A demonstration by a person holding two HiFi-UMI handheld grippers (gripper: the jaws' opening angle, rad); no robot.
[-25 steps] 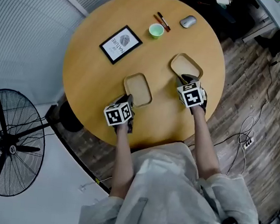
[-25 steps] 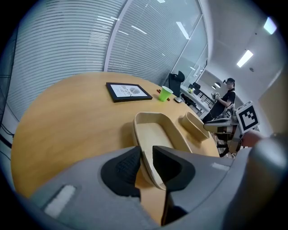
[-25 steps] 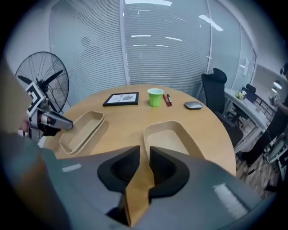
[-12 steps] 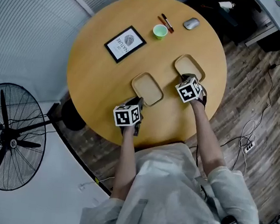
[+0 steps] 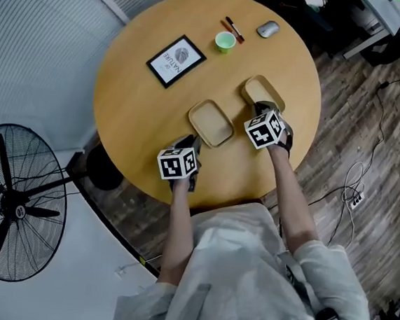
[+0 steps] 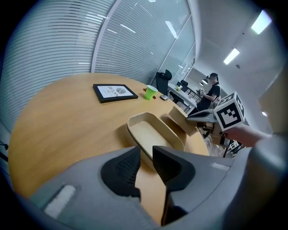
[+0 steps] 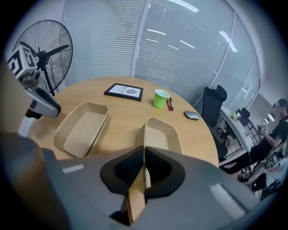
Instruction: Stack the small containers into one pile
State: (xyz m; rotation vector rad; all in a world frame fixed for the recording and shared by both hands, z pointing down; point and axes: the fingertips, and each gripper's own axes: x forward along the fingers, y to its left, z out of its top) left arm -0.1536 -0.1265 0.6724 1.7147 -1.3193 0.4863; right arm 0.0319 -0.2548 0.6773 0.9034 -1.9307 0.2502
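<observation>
table (image 5: 134,114): round, two tan trays on it | right tray (image 5: 257,89): moved closer, now just beside left tray (image 5: 210,123) | right gripper (image 7: 144,162): pinching right tray's near rim; stacking looks just begun | left gripper (image 6: 145,157): jaws slightly apart, empty, near left tray

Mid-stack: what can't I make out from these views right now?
Head view: the right gripper covers its own jaws and the near end of the right beige rectangular container.
Left gripper view: the left beige rectangular container partly covers the right one.
Black-framed picture: print too small to read.
</observation>
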